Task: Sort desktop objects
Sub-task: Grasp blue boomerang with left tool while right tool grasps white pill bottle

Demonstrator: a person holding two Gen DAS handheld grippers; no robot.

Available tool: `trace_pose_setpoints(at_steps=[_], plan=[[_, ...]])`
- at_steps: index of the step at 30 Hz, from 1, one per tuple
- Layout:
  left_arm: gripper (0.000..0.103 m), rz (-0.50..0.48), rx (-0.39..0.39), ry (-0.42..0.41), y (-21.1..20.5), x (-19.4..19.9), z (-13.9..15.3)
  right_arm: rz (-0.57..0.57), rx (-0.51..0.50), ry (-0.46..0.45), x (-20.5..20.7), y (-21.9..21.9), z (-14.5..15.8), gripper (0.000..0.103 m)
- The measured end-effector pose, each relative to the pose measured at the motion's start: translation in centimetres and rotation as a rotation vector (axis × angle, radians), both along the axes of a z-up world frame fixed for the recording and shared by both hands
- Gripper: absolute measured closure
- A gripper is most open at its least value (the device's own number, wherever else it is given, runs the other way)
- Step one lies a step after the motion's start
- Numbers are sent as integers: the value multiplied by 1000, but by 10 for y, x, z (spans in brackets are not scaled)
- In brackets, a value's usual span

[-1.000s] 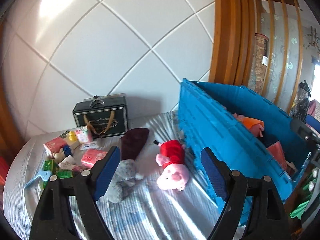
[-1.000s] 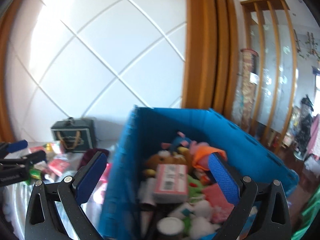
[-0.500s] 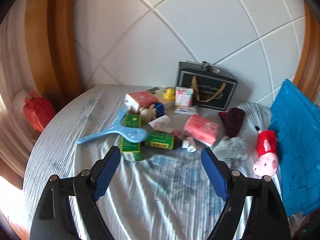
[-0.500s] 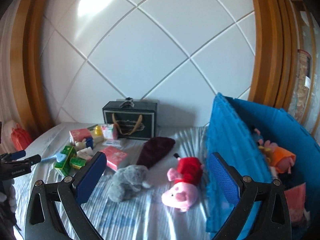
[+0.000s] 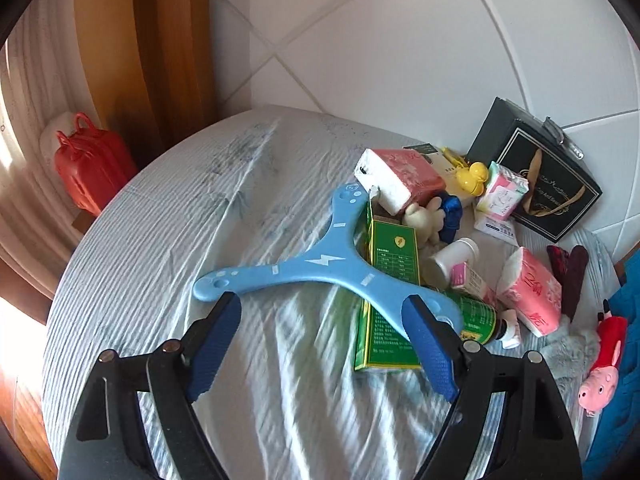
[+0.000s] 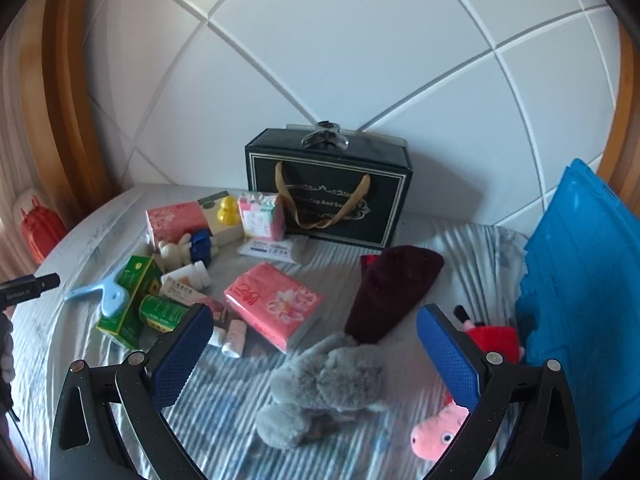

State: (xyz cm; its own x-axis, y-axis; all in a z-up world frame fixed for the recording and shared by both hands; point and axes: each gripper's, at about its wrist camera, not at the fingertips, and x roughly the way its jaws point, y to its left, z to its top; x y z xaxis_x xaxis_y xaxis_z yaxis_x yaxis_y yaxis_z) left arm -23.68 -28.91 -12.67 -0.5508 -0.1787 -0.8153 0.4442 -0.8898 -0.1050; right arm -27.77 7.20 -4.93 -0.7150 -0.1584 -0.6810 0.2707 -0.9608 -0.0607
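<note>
My left gripper [image 5: 320, 340] is open and empty, just in front of a light-blue three-armed boomerang [image 5: 320, 266] that lies across a green box [image 5: 390, 280]. My right gripper [image 6: 314, 354] is open and empty, above a grey plush toy [image 6: 324, 388]. A pink pig plush in red [image 6: 460, 412] lies under its right finger, next to the blue crate [image 6: 580, 280]. Pink tissue packs [image 6: 274, 304], a green can [image 6: 162, 312], a white bottle [image 6: 188, 276] and a maroon cloth [image 6: 392, 284] lie on the striped sheet.
A black gift box with gold handles [image 6: 328, 196] stands against the white tiled wall. A yellow duck [image 6: 227, 210] and a small rabbit figure [image 6: 174, 248] sit in the pile. A red case [image 5: 90, 164] stands beyond the table's left edge.
Both grippers have swung left, away from the blue crate. The left one has closed in on the boomerang and green boxes. The right one now faces the plush toys. Both stay open.
</note>
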Motion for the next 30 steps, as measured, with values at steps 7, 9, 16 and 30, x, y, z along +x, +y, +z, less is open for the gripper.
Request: trace_pose_setpoints(at_steps=[7, 9, 16, 30], plan=[[20, 14, 156, -96, -29, -61, -53, 8, 25, -72, -74, -18, -45, 0], [20, 30, 196, -113, -29, -72, -65, 9, 26, -99, -91, -23, -60, 0], [20, 91, 231, -115, -33, -84, -86, 57, 14, -182, -112, -42, -96, 0], [22, 153, 214, -149, -36, -79, -95, 165, -19, -259, -115, -84, -115, 0]])
